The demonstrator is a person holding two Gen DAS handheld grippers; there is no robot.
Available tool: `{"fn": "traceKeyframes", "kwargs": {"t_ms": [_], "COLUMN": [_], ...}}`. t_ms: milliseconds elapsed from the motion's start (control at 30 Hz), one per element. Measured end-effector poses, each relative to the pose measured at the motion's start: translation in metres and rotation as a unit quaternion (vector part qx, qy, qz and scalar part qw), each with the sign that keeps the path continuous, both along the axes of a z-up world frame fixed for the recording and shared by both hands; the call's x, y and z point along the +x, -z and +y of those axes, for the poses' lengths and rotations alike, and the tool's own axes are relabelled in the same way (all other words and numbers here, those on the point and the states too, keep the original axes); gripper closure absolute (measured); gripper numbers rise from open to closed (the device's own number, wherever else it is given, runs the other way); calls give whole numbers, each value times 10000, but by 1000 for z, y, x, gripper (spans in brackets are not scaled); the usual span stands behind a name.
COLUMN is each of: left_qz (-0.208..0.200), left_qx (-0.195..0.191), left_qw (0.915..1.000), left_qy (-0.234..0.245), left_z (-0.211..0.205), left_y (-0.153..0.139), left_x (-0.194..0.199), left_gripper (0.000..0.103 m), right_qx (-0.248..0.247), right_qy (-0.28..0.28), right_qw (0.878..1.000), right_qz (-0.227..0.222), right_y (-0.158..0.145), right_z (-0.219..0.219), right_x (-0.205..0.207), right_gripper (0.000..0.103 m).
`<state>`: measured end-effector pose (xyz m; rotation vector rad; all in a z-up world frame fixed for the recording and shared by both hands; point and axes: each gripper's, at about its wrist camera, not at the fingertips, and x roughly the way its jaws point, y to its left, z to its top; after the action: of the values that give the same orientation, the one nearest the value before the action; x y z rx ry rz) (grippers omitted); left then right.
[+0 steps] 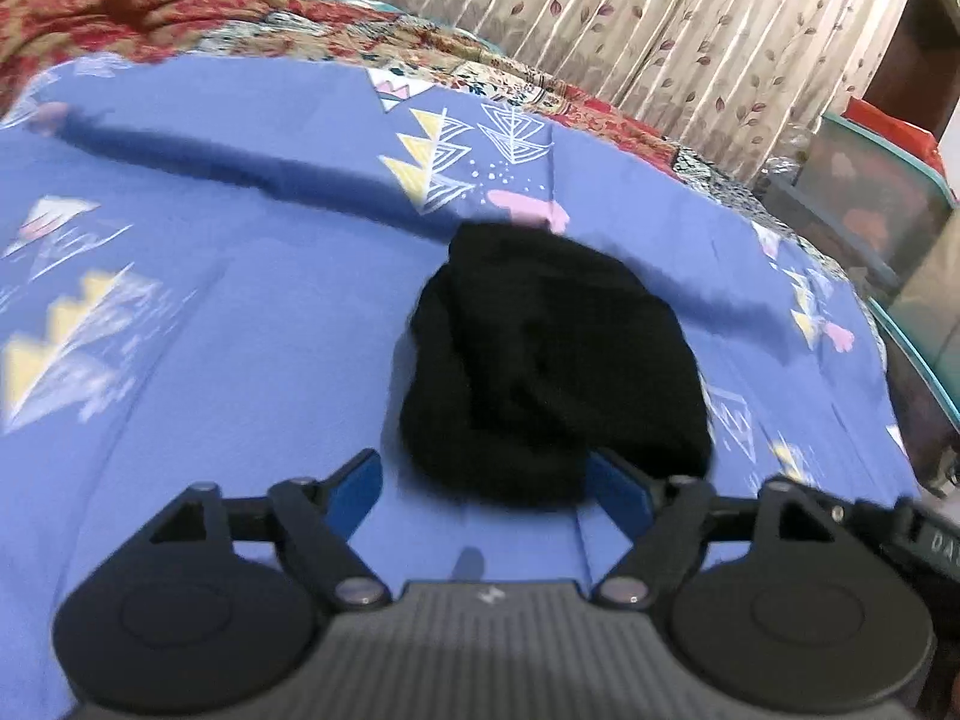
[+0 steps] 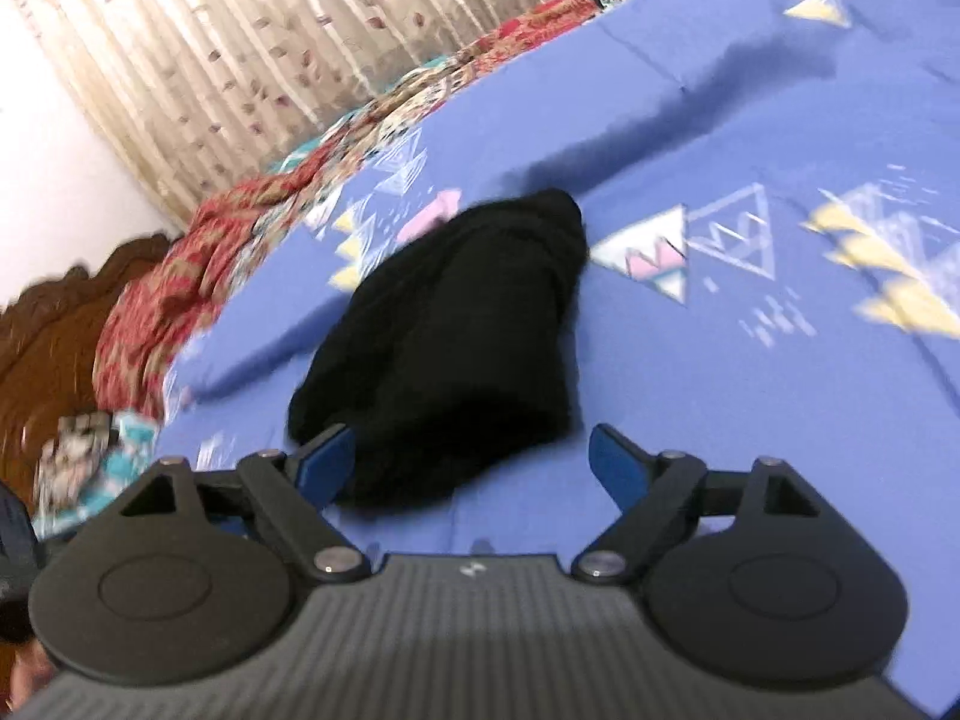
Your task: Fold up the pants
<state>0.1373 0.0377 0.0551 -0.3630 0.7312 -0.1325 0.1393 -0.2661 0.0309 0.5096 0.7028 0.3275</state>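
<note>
Black pants point(image 1: 552, 366), soft rumpled bundle on blue printed bedsheet point(image 1: 240, 330).
Left gripper point(image 1: 489, 483) and right gripper point(image 2: 471, 462): jaws spread wide, holding nothing.

You have a blue bedsheet point(image 1: 240, 330) printed with yellow, white and pink triangles spread over the bed. Along its far edge lies a rumpled red floral blanket point(image 1: 120, 6), with a leaf-patterned curtain point(image 1: 600, 12) behind. A carved wooden headboard point(image 2: 42, 336) stands at one end.
</note>
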Motion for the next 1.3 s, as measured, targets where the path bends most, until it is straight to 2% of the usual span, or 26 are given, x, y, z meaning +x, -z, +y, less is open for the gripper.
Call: {"fn": "traceKeyframes", "kwargs": {"t_ms": [67,267,500,700,867,1033,1133,1300], "left_qz": [21,247,142,-158,-516,-357,-472,-504], "left_qx": [51,258,714,972,1541,1837,2018,1984], "left_qw": [10000,9994,9972,9951,9861,9821,9781,9786], "left_qy": [-15,9,181,-72,-341,-235,-213,-207], "left_z": [-3,-10,-28,-30,-46,-59,-64,-65], "left_y": [-3,-12,-36,-56,-69,-73,-77,-83], "left_x": [-36,-125,-190,-228,-259,-278,-292,-294], "left_gripper": [19,11,5,0,0,0,0,0], "right_qx": [-190,-418,-630,-622,-704,-755,-683,-760], "right_qy": [-46,63,17,7,92,410,541,523], "right_qw": [9998,9989,9980,9978,9962,9951,9954,9945], "right_qz": [-20,220,76,-243,-495,-496,-408,-487], "right_y": [-3,-10,-25,-43,-51,-51,-53,-57], "right_z": [0,14,47,55,55,63,62,68], "right_x": [-38,-110,-168,-199,-225,-244,-251,-263], "right_gripper": [14,13,12,12,10,8,8,7]}}
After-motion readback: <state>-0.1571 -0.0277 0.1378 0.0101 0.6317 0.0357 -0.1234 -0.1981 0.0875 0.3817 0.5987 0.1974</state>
